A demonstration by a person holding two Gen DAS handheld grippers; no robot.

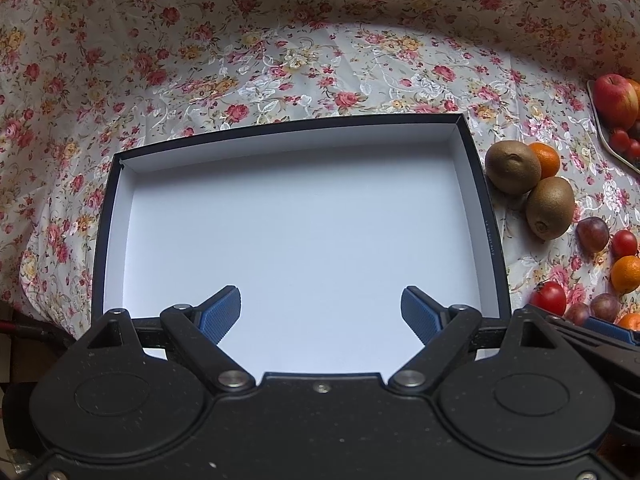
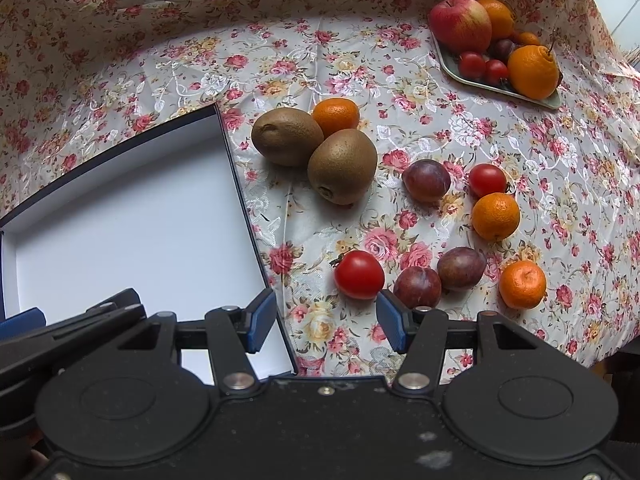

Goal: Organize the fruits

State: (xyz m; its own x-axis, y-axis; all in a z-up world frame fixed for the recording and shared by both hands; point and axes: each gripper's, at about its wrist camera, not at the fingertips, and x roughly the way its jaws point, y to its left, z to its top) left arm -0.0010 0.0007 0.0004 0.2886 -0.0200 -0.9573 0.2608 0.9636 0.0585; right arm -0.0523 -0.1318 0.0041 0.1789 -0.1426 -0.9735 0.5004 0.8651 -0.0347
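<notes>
An empty box [image 1: 486,216] with a white inside and dark rim lies on the floral cloth; it also shows in the right wrist view [image 2: 240,184]. My left gripper [image 1: 320,312] is open and empty above the box's near part. Right of the box lie two kiwis [image 2: 342,166], mandarins [image 2: 495,216], plums [image 2: 426,180] and red tomatoes [image 2: 359,275]. My right gripper [image 2: 326,320] is open and empty, just short of the nearest tomato, beside the box's right wall.
A tray [image 2: 500,88] at the far right holds an apple [image 2: 460,24], oranges, tomatoes and a plum. The floral cloth [image 1: 280,60] rises behind the box. The table edge drops off at the right [image 2: 616,344].
</notes>
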